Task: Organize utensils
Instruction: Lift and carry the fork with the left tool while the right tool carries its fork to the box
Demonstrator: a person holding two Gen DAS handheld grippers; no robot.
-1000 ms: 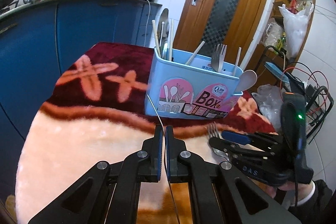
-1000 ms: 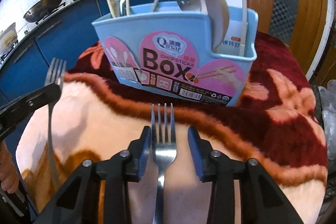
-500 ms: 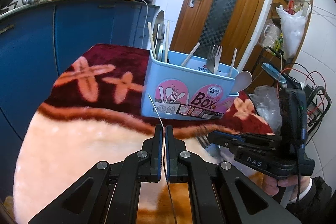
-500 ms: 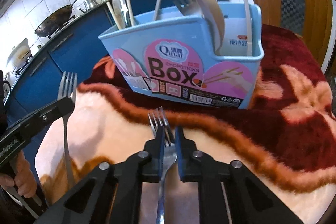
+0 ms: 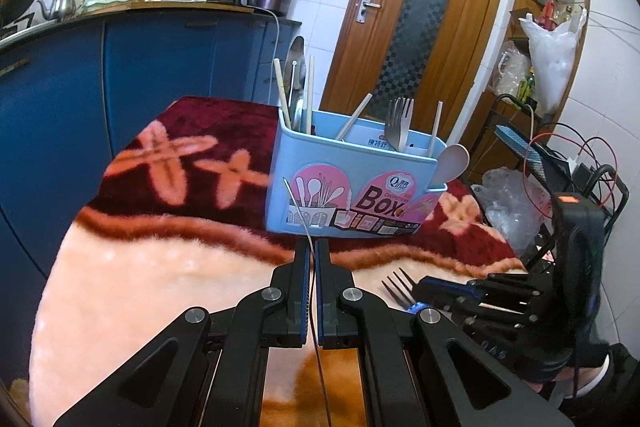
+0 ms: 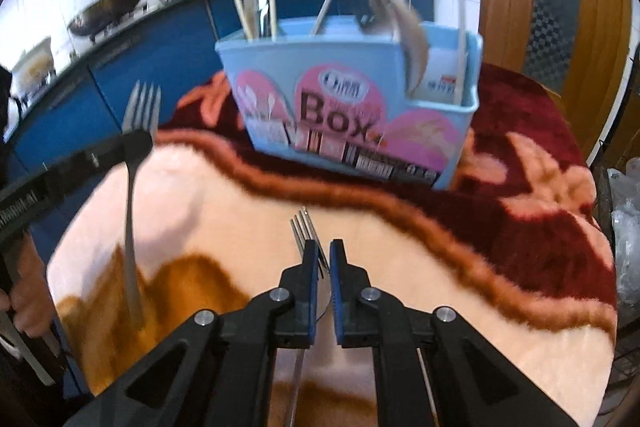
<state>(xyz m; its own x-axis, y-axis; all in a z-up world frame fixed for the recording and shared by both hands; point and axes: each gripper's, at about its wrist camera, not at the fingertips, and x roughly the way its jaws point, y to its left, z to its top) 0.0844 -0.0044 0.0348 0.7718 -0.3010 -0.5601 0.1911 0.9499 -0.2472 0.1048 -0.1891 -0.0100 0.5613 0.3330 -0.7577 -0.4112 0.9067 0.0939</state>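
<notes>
A light blue utensil box (image 5: pixel 352 183) marked "Box" stands on the blanket-covered table; it also shows in the right wrist view (image 6: pixel 352 107). It holds chopsticks, forks and spoons. My left gripper (image 5: pixel 311 247) is shut on a steel fork seen edge-on (image 5: pixel 298 207); in the right wrist view that fork (image 6: pixel 136 147) stands upright at the left. My right gripper (image 6: pixel 324 247) is shut on a second fork (image 6: pixel 306 231), tines pointing toward the box. In the left wrist view that gripper (image 5: pixel 416 291) is at the lower right, holding its fork (image 5: pixel 398 285) above the blanket.
The table carries a plush peach and maroon blanket (image 5: pixel 160 267). Blue kitchen cabinets (image 5: pixel 80 87) with a kettle and wok stand behind on the left. A wooden door (image 5: pixel 420 27) is behind the box. A wire rack with bags and cables (image 5: pixel 560 167) stands at the right.
My right gripper closed on the fork lying on the blanket and lifted it, tilting it on edge. The left gripper kept its fork and stayed nearly still.
</notes>
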